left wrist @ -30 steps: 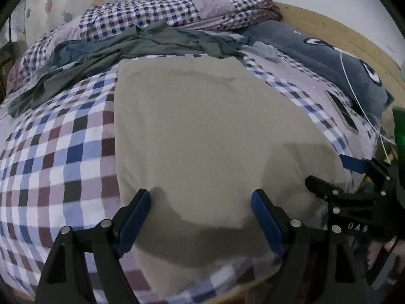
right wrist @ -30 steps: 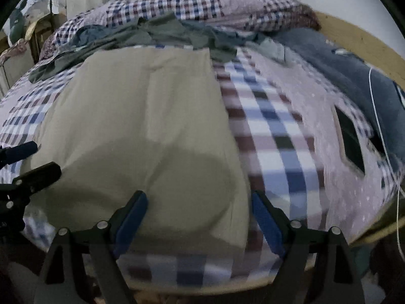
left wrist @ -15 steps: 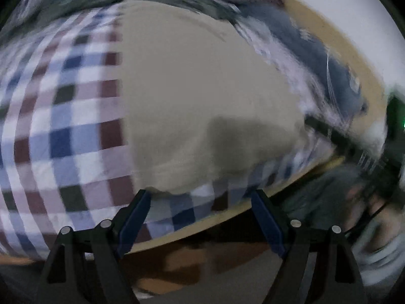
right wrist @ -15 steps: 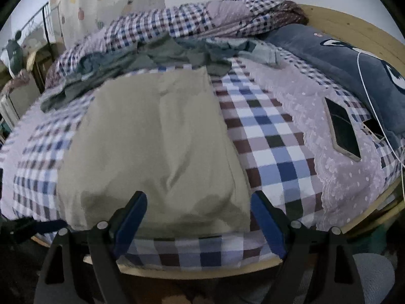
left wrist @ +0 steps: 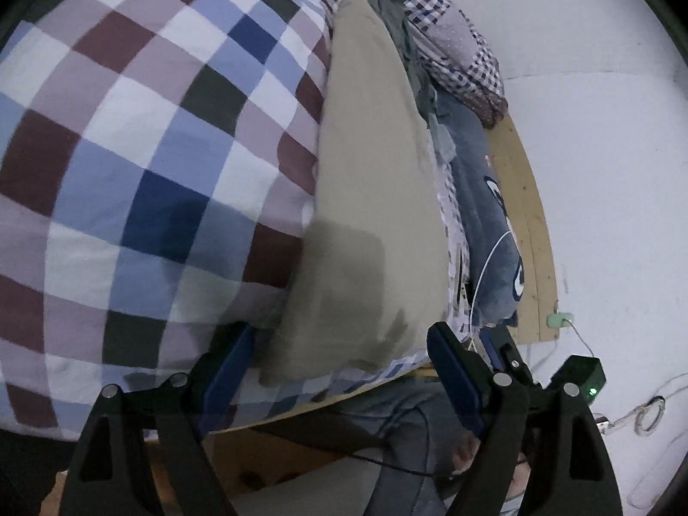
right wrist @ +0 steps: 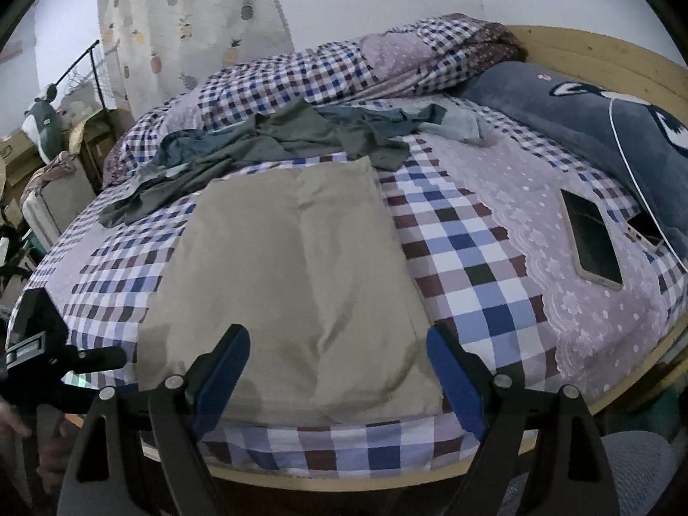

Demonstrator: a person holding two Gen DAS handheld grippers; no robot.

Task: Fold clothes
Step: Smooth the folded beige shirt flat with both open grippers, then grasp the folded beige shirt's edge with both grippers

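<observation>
At the far left of my right-wrist view, cardboard boxes [right wrist: 15,159] are stacked by the wall, and behind them hangs a white curtain printed with small fruit [right wrist: 185,21]. My left gripper [left wrist: 339,365] shows there as a black body at the bed's left edge; in its own tilted view its blue-padded fingers [left wrist: 228,359] stand wide apart, clasping nothing, and the near left corner of the folded khaki garment [right wrist: 296,284] sits just ahead of the gap between them.

That garment is a smooth tan rectangle lying flat on the checked blue, maroon and white bedsheet [right wrist: 473,258], its near edge close to the front rim of the mattress. Beyond its far edge a heap of crumpled grey-green clothes [right wrist: 275,137] sprawls across the bed, touching the rectangle's far right corner, with a bunched small-check duvet [right wrist: 344,69] behind the heap.

My right gripper [right wrist: 337,370] hovers over the garment's near edge, spread wide too and holding nothing; the cloth shows between its blue fingers [right wrist: 456,374].

Further right, a dark smartphone [right wrist: 591,236] lies face up on a lilac lace-edged cloth [right wrist: 516,198]. Beside it rests a blue-grey plush pillow with a cartoon face [right wrist: 602,116], a white cable [right wrist: 623,150] running over it, against the pale wooden bed frame [right wrist: 602,47].
</observation>
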